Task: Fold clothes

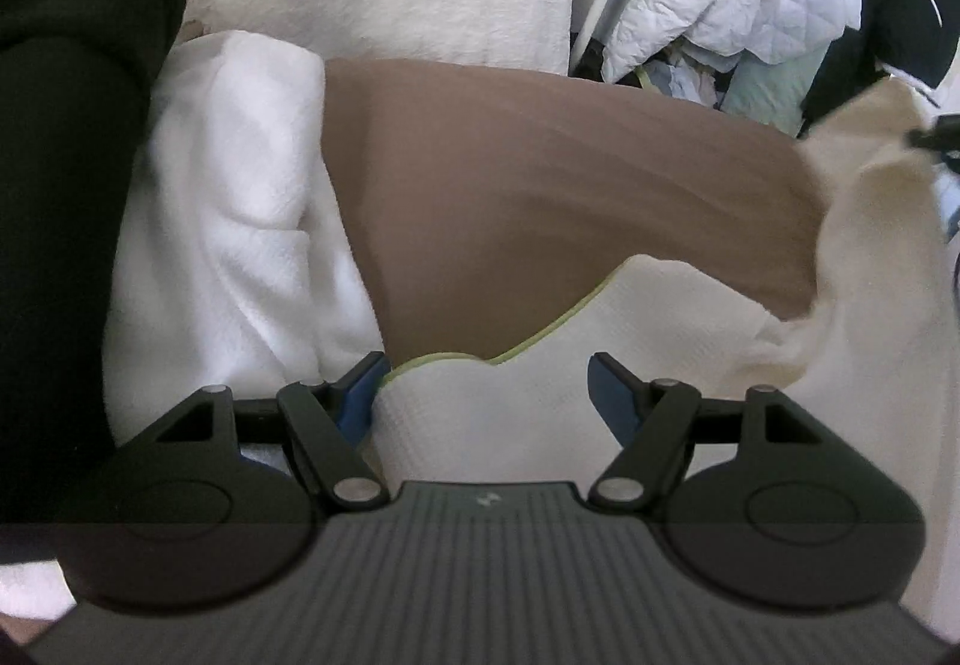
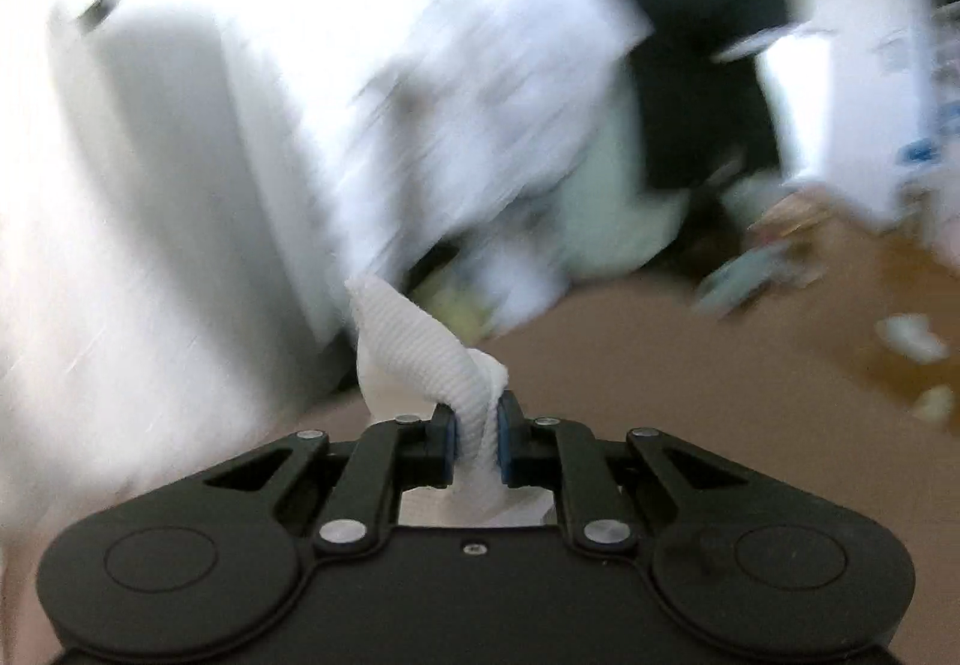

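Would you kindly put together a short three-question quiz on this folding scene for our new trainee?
1. True or false: the right tool is shut on white ribbed cloth.
2. The left tool is: A) clamped tight on a black garment, B) open with the cream cloth lying between its fingers, C) out of view.
3. Fill in: the cream cloth's edge has a ____ trim.

Key: 1 true; 2 B; 3 green.
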The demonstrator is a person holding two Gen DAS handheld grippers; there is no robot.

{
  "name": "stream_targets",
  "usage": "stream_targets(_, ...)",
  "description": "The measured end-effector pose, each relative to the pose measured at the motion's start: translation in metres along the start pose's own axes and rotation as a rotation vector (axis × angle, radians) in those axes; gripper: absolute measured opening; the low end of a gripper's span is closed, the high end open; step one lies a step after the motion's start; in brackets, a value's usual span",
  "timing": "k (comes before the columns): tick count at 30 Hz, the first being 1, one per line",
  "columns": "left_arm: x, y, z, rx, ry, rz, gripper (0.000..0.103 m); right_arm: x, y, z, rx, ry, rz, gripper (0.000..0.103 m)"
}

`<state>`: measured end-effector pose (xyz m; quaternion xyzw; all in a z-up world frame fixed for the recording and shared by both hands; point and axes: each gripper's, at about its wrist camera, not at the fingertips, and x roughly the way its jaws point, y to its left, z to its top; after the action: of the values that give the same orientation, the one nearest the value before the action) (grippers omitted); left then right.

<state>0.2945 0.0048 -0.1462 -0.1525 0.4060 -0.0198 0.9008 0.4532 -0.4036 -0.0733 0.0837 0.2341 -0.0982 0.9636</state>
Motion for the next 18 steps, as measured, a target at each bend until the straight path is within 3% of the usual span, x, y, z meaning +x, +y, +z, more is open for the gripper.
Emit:
stream_targets(2, 0.000, -0.001, -0.001, 0.021, 0.001, 0.001, 0.073, 0.009, -0.018, 0.007, -0.032, 0.004, -0.140, 0.022)
stream_targets(5, 0.000, -0.002, -0.001, 0.051, 0.002, 0.002, 0.073, 0.030, -0.036, -0.003, -0.065, 0.089, -0.310, 0.054)
stream_targets(7, -0.001, -0.004, -0.003, 0.082, 0.006, 0.012, 0.073, 0.038, -0.043, -0.012, -0.064, 0.133, -0.376, 0.055)
stream_targets(9, -0.003, -0.006, -0.004, 0.118, 0.010, 0.025, 0.073, 0.030, -0.043, -0.022, -0.015, 0.135, -0.344, 0.056)
stream_targets(12, -0.008, -0.005, -0.004, 0.134, 0.010, 0.015, 0.073, 0.017, -0.025, -0.038, 0.066, 0.186, -0.135, 0.056)
stream_targets(14, -0.013, -0.001, -0.001, 0.126, 0.010, -0.004, 0.073, 0.006, -0.006, -0.052, 0.086, 0.228, 0.054, 0.056)
stream_targets(18, -0.015, 0.010, 0.002, 0.044, 0.046, -0.036, 0.074, -0.024, 0.076, -0.081, -0.035, 0.354, 0.458, 0.056)
